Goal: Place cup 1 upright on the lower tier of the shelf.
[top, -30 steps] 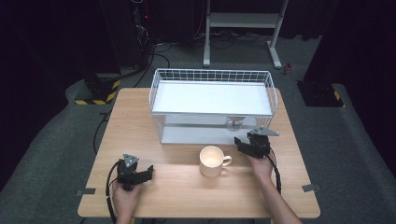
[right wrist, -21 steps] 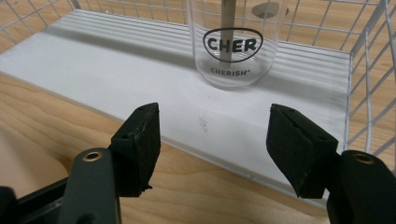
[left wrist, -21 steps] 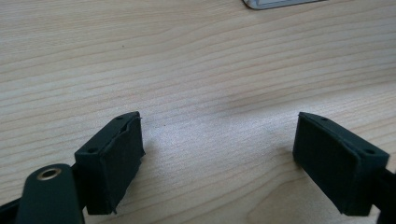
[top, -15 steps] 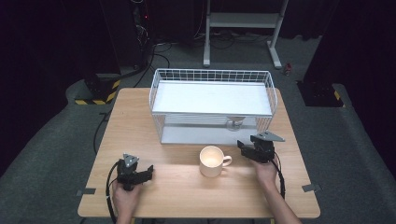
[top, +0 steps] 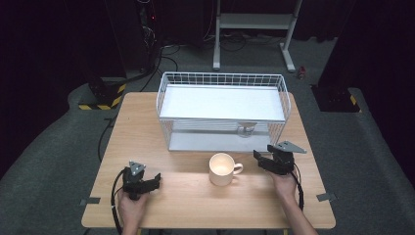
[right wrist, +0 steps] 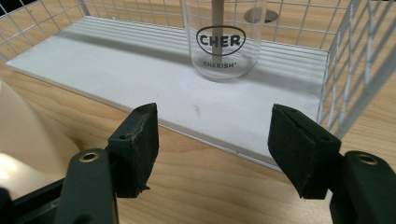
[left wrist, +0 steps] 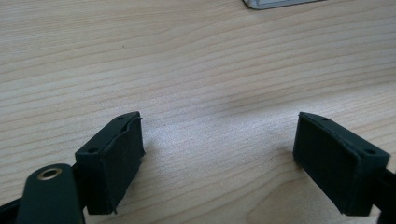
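The mug [top: 222,169] stands upright on the counter [top: 195,205], just in front of the wire rack [top: 222,81], its handle turned toward the right claw [top: 258,157]. That claw sits just beside the handle, apart from it; its jaws have just been opening and stand spread with nothing between them. In the right gripper view its jaws point past the mug's cream wall [right wrist: 23,135] toward a clear glass [right wrist: 223,39] on the rack's lower shelf [right wrist: 140,70].

If the mug is the goal, the claw should turn toward the handle or rim and close squarely, so the mug does not tip or slide. If the glass is, it must pass under the upper shelf [top: 222,103] and clear the side wires.

The left claw [left wrist: 219,154] rests spread and empty on bare counter, well apart from the mug.
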{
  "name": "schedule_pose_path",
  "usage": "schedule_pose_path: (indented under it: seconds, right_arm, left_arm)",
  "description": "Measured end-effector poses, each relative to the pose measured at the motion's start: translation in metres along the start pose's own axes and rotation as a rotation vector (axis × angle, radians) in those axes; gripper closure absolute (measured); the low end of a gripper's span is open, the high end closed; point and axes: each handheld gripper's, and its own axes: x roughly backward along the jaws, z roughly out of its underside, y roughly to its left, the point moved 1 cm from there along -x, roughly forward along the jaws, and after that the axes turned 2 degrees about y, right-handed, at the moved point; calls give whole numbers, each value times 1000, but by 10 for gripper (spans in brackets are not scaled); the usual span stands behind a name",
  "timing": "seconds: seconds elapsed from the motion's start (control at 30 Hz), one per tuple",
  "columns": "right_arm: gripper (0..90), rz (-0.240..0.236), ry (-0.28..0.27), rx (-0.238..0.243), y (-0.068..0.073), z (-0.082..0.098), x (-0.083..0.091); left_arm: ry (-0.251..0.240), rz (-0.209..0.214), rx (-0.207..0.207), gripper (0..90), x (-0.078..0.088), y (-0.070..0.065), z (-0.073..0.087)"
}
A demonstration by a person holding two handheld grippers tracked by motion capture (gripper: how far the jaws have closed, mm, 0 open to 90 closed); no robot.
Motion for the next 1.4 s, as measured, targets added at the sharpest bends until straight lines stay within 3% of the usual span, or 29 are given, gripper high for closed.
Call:
schedule_pose_path:
  seconds: [1.4]
  right_arm:
    - [333,8,-7,-13,-5,45,44]
  left_arm:
    - [2,1,-2,165,0,0,0]
